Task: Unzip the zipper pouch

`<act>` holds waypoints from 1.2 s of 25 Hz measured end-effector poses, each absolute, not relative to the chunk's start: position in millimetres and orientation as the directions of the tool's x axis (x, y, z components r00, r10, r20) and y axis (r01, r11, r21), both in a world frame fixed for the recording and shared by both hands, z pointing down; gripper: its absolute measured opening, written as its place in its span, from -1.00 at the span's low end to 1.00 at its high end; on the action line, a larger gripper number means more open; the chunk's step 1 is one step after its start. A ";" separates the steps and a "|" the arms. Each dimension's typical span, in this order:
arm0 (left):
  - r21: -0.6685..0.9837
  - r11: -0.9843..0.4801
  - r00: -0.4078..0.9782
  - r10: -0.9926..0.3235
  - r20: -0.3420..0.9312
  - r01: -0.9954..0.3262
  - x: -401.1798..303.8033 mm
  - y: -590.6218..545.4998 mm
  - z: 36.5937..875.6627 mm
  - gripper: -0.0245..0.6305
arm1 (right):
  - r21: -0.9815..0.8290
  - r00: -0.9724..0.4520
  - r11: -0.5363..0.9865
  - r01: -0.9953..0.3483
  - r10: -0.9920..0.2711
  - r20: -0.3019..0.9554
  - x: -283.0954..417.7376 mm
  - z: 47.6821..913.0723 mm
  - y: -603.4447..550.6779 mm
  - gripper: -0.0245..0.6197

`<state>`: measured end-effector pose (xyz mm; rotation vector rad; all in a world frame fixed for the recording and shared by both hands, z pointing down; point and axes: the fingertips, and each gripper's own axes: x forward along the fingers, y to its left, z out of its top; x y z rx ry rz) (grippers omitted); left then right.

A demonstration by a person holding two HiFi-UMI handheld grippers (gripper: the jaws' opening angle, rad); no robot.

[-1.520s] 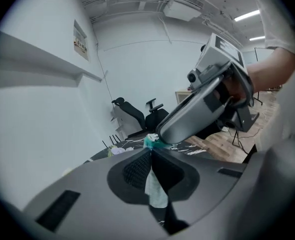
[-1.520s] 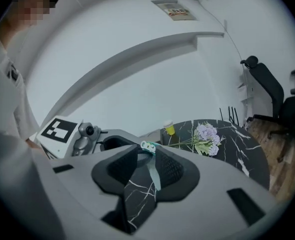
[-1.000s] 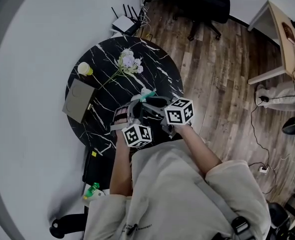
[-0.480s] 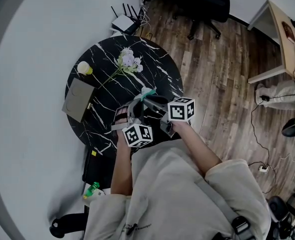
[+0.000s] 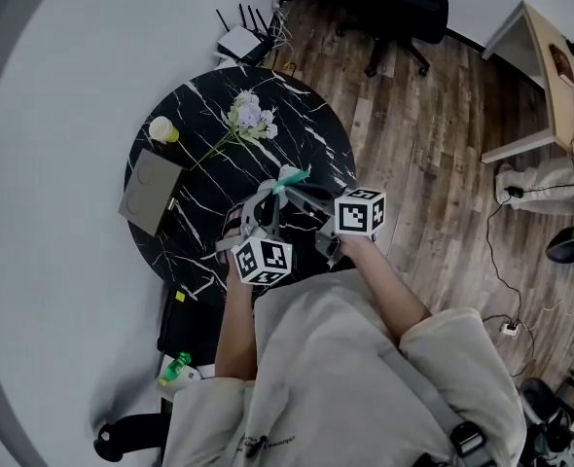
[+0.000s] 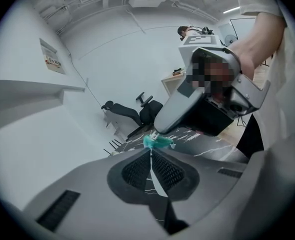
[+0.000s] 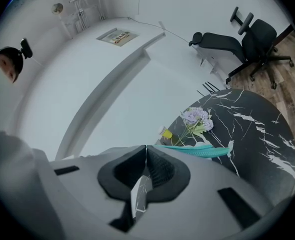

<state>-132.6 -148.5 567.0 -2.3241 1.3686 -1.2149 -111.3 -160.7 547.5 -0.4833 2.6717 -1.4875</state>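
We hold the teal zipper pouch [image 5: 289,177] up in the air between our two grippers, above the near part of the round black marble table [image 5: 311,129].

The left gripper [image 6: 151,150] has its jaws pressed together, and a small bunched end of the pouch sticks out right at their tips. Just past that end, seen from the left gripper, the body of the right gripper [image 7: 145,147] fills the upper right of the view.

The right gripper's jaws have just been closing and now meet, with the pouch's edge caught at their tips. From there the teal zipper strip runs off to the right of the jaws, long, thin and nearly level. We cannot tell whether the zipper pull itself is between the pads.

Beyond the right gripper's tips a sprig of pale purple flowers [image 7: 197,119] lies on the table, with a small yellow object [image 7: 166,133] just to its left. From the head view, a flat grey case [image 5: 151,191] lies on the tabletop well to the left of the left gripper.

Farther ahead of both grippers, off the table, a black office chair [image 5: 404,13] stands on the wooden floor [image 5: 433,144], and a white router [image 5: 238,44] sits by the wall.
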 end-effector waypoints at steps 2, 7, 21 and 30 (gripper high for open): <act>-0.474 -0.559 0.265 -0.790 0.553 -0.680 -131.7 -148.8 566.9 -0.85 | -0.833 -0.948 0.494 -0.250 -0.298 0.108 -110.7 545.8 -161.9 -0.89; -0.203 -0.558 0.380 -0.747 0.545 -0.805 -127.6 -145.7 570.2 -0.85 | -0.797 -0.944 0.531 -0.287 -0.298 0.142 -107.4 546.4 -161.5 -0.90; 0.031 -0.468 0.427 -0.775 0.466 -0.883 -129.2 -147.5 560.5 -0.85 | -0.745 -0.929 0.569 -0.347 -0.317 0.190 -101.2 545.5 -160.7 -0.90; 0.026 -0.448 0.414 -0.801 0.433 -0.893 -133.7 -148.7 549.3 -0.85 | -0.719 -0.913 0.577 -0.387 -0.347 0.213 -96.4 544.9 -164.8 -0.89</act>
